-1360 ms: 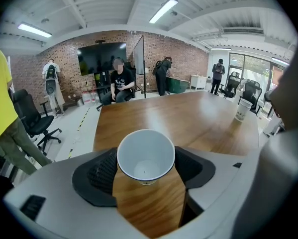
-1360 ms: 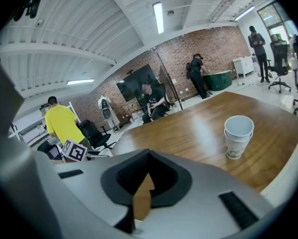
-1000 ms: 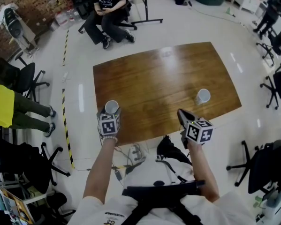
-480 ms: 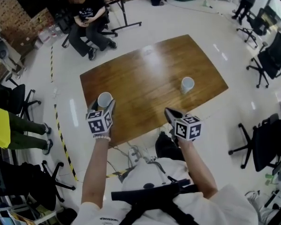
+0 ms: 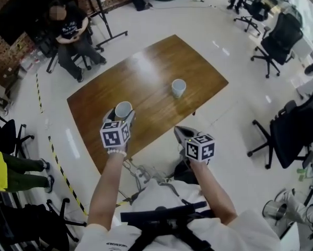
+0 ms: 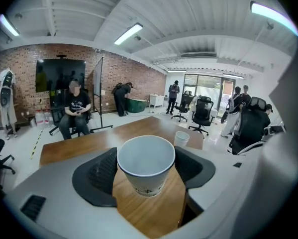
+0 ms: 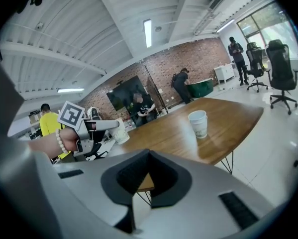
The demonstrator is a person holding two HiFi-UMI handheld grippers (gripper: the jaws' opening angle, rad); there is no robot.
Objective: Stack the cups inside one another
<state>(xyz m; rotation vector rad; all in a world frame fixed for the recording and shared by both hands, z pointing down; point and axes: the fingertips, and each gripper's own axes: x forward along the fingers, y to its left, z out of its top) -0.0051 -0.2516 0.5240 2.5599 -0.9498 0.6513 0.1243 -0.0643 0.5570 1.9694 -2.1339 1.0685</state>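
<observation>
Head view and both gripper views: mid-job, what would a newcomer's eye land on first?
First, the white paper cup clamped upright in the left gripper, held over the near-left part of the brown wooden table. Next, the second white paper cup, standing upright farther out on the table, apart from both grippers. The right gripper is shut and empty by the table's near edge.

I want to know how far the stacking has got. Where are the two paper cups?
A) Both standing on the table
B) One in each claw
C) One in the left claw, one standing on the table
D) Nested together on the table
C: the left claw grips a cup between its pads, the other cup stands alone on the table, and the right claw is shut on nothing.
</observation>
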